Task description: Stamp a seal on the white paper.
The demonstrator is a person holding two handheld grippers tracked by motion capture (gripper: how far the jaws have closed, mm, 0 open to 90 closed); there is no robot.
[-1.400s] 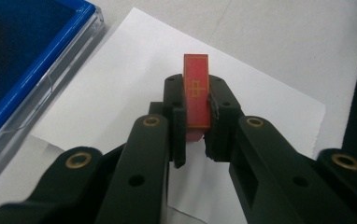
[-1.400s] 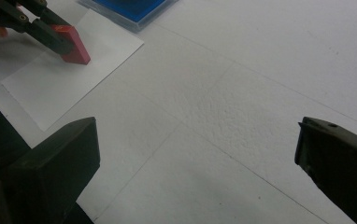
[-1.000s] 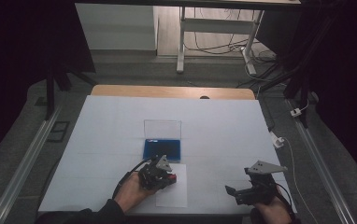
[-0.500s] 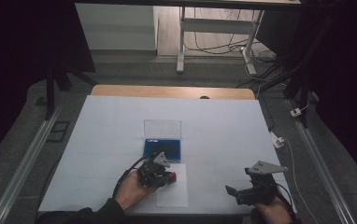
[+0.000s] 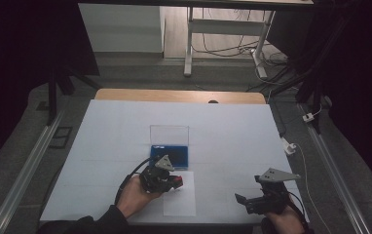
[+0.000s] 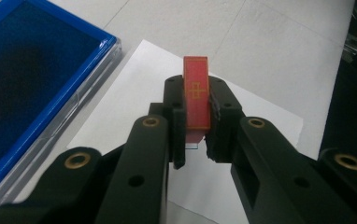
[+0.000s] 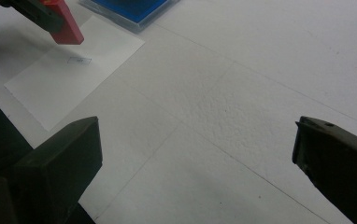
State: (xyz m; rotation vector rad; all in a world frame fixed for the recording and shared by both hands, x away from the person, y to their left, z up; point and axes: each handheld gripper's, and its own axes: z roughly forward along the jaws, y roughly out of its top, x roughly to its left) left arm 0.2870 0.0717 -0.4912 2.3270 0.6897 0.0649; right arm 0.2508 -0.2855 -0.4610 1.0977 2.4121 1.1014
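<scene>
Where the left gripper (image 6: 197, 128) clamps, red stamp (image 6: 196, 93).

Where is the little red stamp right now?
The red stamp is pinched in the left gripper, over the white paper, just below the blue ink pad box.

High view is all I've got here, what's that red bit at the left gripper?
Observer: A red stamp, flat-sided with a gold cross pattern, clamped upright between the left gripper jaws.
Operator: Is it touching the paper?
Observer: In the right gripper view it hangs just above the paper, beside a small blue outlined mark.
Operator: And the blue case?
Observer: The left gripper view shows the case has a dark blue pad inside, and the paper's edge lies close beside it.
Operator: Right gripper holding anything?
Observer: No, the right gripper jaws stand wide apart over bare table.
</scene>
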